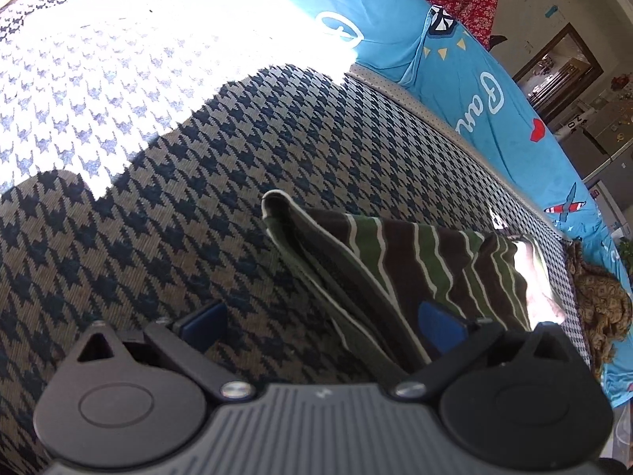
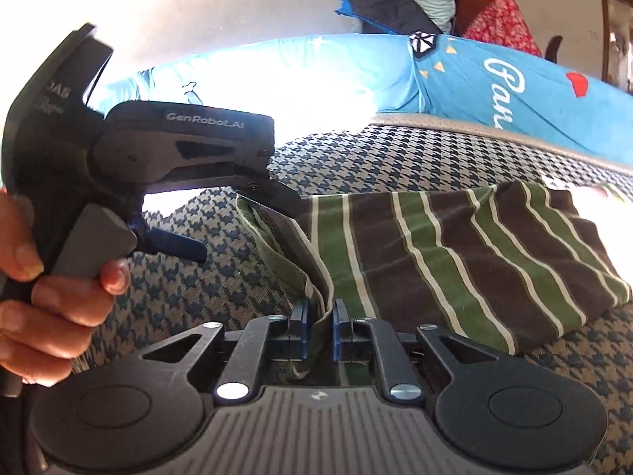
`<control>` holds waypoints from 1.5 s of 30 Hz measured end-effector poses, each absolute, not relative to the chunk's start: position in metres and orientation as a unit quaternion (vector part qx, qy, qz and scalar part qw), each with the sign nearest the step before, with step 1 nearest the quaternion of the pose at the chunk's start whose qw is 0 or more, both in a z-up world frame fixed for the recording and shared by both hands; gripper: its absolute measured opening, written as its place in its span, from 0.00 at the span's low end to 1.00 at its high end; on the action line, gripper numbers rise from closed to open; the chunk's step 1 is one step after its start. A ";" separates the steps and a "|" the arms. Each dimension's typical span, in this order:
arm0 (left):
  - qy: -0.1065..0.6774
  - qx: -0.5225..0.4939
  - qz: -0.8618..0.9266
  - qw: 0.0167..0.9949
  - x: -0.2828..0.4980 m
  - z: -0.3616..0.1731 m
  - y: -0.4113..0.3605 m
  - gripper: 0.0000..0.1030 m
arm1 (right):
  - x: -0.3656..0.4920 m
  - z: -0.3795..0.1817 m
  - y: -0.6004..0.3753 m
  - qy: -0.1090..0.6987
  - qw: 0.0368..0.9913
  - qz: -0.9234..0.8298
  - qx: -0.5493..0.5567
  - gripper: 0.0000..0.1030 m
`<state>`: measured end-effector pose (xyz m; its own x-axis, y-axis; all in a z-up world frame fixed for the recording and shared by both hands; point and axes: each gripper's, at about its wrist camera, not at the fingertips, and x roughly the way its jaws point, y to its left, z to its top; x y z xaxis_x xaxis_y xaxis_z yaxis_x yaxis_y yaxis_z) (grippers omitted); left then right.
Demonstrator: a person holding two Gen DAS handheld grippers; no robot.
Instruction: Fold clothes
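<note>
A brown, green and white striped garment (image 1: 415, 261) (image 2: 455, 261) lies folded on a houndstooth cover (image 1: 237, 126) (image 2: 395, 146). My right gripper (image 2: 320, 324) is shut on the garment's near green edge, and the cloth runs up between its blue pads (image 2: 302, 322). My left gripper (image 1: 320, 322) stands open at the garment's left corner. One blue pad (image 1: 439, 324) is over the striped cloth and the other (image 1: 201, 324) is over the cover. In the right wrist view the left gripper (image 2: 245, 225) is held by a hand (image 2: 59, 297), jaws spread across that corner.
A bright blue sheet with white lettering (image 1: 474, 91) (image 2: 455, 75) lies behind the cover. A brown patterned cloth (image 1: 601, 308) sits at the far right. Red floral fabric (image 2: 498, 19) and pillows (image 2: 395, 0) are stacked beyond. Strong sunlight washes out the cover's left part (image 1: 138, 39).
</note>
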<state>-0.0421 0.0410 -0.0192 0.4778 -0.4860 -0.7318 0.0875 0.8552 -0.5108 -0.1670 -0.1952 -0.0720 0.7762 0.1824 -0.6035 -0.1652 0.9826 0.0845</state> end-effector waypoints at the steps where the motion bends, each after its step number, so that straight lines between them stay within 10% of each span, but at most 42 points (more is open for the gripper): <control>1: 0.483 -0.213 -0.174 0.832 -0.039 -0.021 0.040 1.00 | -0.167 -0.070 -0.199 0.322 0.942 0.092 0.028 0.10; 15: 0.489 -0.220 -0.205 0.819 0.000 -0.032 0.004 0.99 | -0.169 -0.066 -0.209 0.318 0.942 0.096 0.047 0.10; 23: 0.487 -0.186 -0.198 0.830 0.009 -0.034 -0.007 0.52 | -0.173 -0.068 -0.204 0.328 0.939 0.102 0.028 0.11; 28: 0.482 -0.182 -0.186 0.836 0.007 -0.036 -0.002 0.37 | -0.173 -0.072 -0.195 0.331 0.936 0.120 0.008 0.41; 45: 0.484 -0.178 -0.185 0.836 0.004 -0.034 -0.001 0.37 | -0.169 -0.090 -0.156 0.302 0.940 0.111 -0.117 0.49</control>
<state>0.0040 -0.0012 -0.0344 0.4621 -0.4826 -0.7440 0.1368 0.8677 -0.4779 -0.1691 -0.1563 -0.0896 0.7930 0.1377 -0.5934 -0.2791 0.9480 -0.1528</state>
